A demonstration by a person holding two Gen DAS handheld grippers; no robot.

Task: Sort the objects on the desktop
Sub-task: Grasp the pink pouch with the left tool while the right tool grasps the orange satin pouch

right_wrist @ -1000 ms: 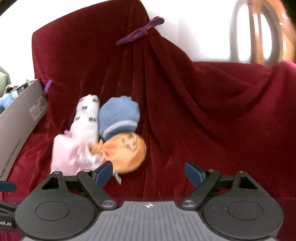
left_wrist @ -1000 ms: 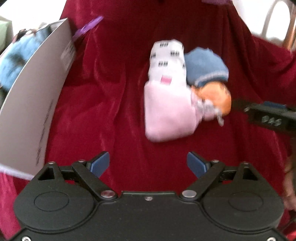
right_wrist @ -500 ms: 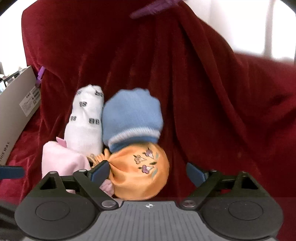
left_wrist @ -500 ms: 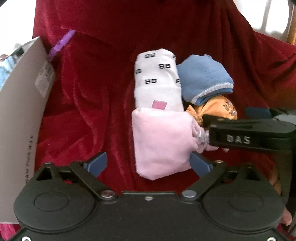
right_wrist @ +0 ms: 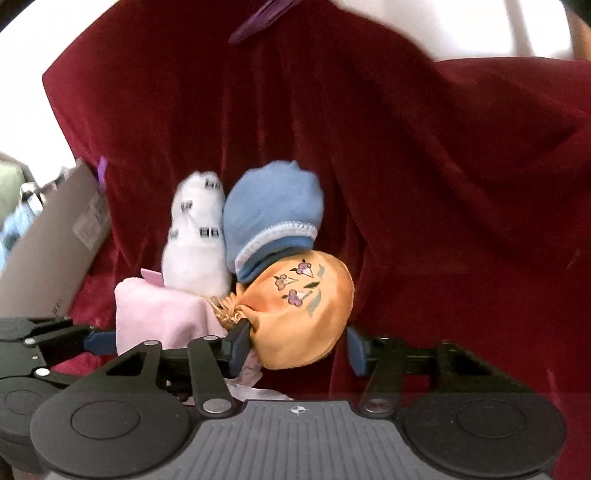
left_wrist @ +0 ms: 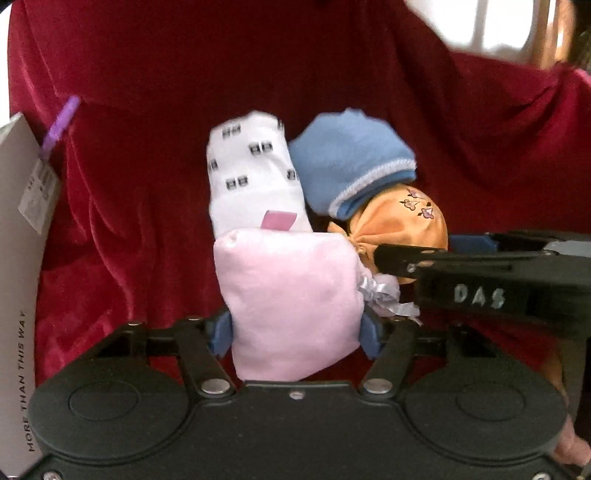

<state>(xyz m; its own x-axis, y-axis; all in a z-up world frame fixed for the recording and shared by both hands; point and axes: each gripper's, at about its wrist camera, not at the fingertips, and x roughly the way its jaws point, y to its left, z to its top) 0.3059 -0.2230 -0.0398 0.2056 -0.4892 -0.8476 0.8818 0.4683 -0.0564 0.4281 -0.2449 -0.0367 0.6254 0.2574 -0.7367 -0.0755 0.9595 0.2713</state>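
Note:
Four soft things lie bunched on the red velvet cloth (left_wrist: 122,229): a pink pouch (left_wrist: 291,295), an orange embroidered pouch (right_wrist: 303,317), a white patterned sock roll (left_wrist: 255,173) and a blue knitted piece (left_wrist: 347,162). My left gripper (left_wrist: 295,334) has its jaws closing, and both blue pads lie against the sides of the pink pouch. My right gripper (right_wrist: 295,347) is closing too, with the orange pouch between its pads; the left pad presses at the tied neck and the right pad meets its side. In the left wrist view the right gripper's black body comes in from the right.
A grey cardboard box (left_wrist: 14,258) stands at the left edge, with a purple clip (left_wrist: 59,122) beside it. Another purple clip (right_wrist: 258,18) pins the cloth at the top. The cloth rises steeply behind the pile. A fingertip (left_wrist: 572,450) shows at the lower right.
Both grippers moved forward onto the pile and their jaws narrowed from wide open. The pink pouch now sits between the left pads, the orange pouch between the right pads.

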